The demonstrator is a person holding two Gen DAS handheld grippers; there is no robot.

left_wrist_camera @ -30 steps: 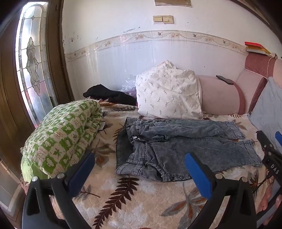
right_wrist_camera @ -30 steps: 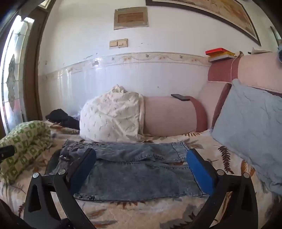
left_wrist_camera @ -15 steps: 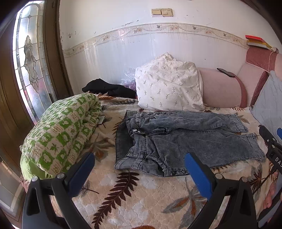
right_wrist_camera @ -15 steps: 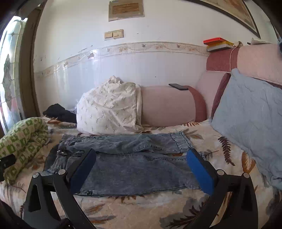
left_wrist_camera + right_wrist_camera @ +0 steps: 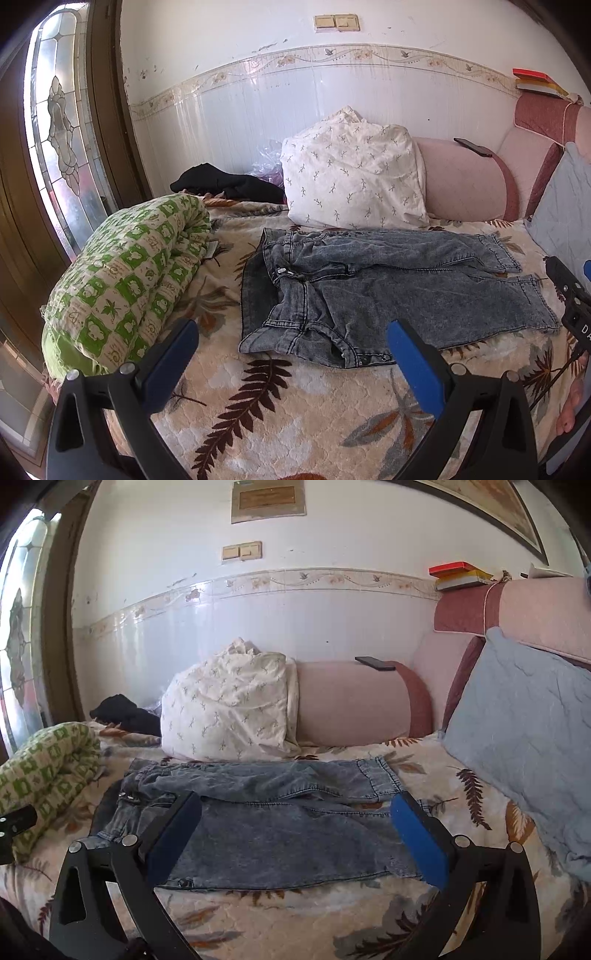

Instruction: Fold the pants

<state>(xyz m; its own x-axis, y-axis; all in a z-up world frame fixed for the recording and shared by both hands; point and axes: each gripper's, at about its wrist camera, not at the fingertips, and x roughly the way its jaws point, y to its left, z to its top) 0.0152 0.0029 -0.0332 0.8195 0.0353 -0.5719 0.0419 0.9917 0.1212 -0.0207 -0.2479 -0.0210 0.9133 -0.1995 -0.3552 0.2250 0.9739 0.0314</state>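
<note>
Grey acid-wash denim pants (image 5: 388, 291) lie spread on the bed, waistband to the left with the fly open, both legs running right. In the right wrist view the pants (image 5: 280, 827) lie just beyond my fingers. My left gripper (image 5: 291, 350) is open and empty, hovering above the bed near the waistband's near corner. My right gripper (image 5: 295, 823) is open and empty, low over the near leg. The right gripper's tip shows at the left wrist view's right edge (image 5: 569, 295).
A rolled green-and-white quilt (image 5: 125, 280) lies left of the pants. A white pillow (image 5: 351, 181), a pink bolster (image 5: 465, 184) with a phone (image 5: 472, 147) on it, and a black garment (image 5: 229, 184) line the back wall. A blue-grey cushion (image 5: 524, 738) stands right.
Both grippers have drifted slightly nearer the pants and the views have tilted; the right gripper is lower over the near leg. Both stayed open. The pants have not moved.
</note>
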